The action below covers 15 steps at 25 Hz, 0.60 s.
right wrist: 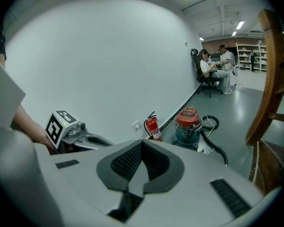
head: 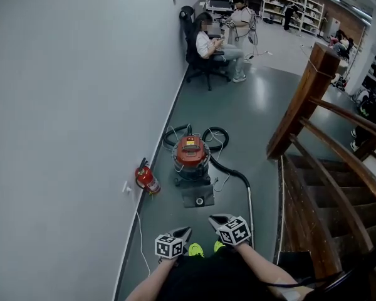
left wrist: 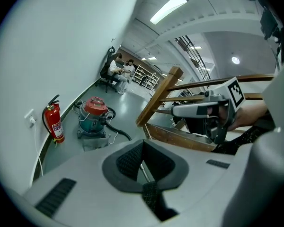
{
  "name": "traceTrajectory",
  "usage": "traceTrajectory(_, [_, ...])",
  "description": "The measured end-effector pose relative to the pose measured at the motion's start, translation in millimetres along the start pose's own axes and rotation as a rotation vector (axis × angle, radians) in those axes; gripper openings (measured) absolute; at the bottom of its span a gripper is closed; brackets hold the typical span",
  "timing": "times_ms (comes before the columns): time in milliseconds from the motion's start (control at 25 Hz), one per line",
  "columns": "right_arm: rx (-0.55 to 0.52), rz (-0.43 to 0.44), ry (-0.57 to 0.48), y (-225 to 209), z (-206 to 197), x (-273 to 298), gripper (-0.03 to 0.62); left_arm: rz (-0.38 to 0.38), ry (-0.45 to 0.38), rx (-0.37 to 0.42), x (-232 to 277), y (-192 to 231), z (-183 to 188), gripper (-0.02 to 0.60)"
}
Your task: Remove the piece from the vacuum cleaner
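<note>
The vacuum cleaner (head: 191,157) has a red lid and a teal drum and stands on the grey floor by the wall. A black hose (head: 233,172) curves from it to a metal wand (head: 250,209). A flat grey piece (head: 198,197) lies at its base on the near side. Both grippers are held low in front of me, well short of the vacuum. My left gripper (head: 184,231) is shut and empty, and so is my right gripper (head: 215,219). The left gripper view shows the vacuum (left wrist: 93,115) beyond shut jaws (left wrist: 143,161). The right gripper view shows the same vacuum (right wrist: 188,125) past shut jaws (right wrist: 141,157).
A red fire extinguisher (head: 147,179) stands against the wall left of the vacuum, under a socket with a cable. A wooden staircase with a railing (head: 313,143) rises on the right. Two people are at chairs (head: 207,49) far down the hall.
</note>
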State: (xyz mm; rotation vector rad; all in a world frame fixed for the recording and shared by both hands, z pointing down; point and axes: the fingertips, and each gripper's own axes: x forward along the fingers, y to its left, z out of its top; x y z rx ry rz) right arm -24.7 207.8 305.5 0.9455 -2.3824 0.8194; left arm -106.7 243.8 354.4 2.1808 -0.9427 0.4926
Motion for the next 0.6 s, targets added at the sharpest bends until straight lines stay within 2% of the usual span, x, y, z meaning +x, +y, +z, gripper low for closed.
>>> traceTrajectory(280, [0.002,0.008,0.003,1,-7,-4,0.015,0.015,-0.007,0.014,-1,-1,-1,0.011])
traceTrajectory(480, [0.007,0.007,-0.008,-2,-7,-6,0.015,0.069,0.010,0.121,-4,4,-2,0.011])
traceTrajectory(600, [0.008,0.012,0.000,-2,-10,-7,0.015,0.101,0.003,0.145,-9,7,-1,0.011])
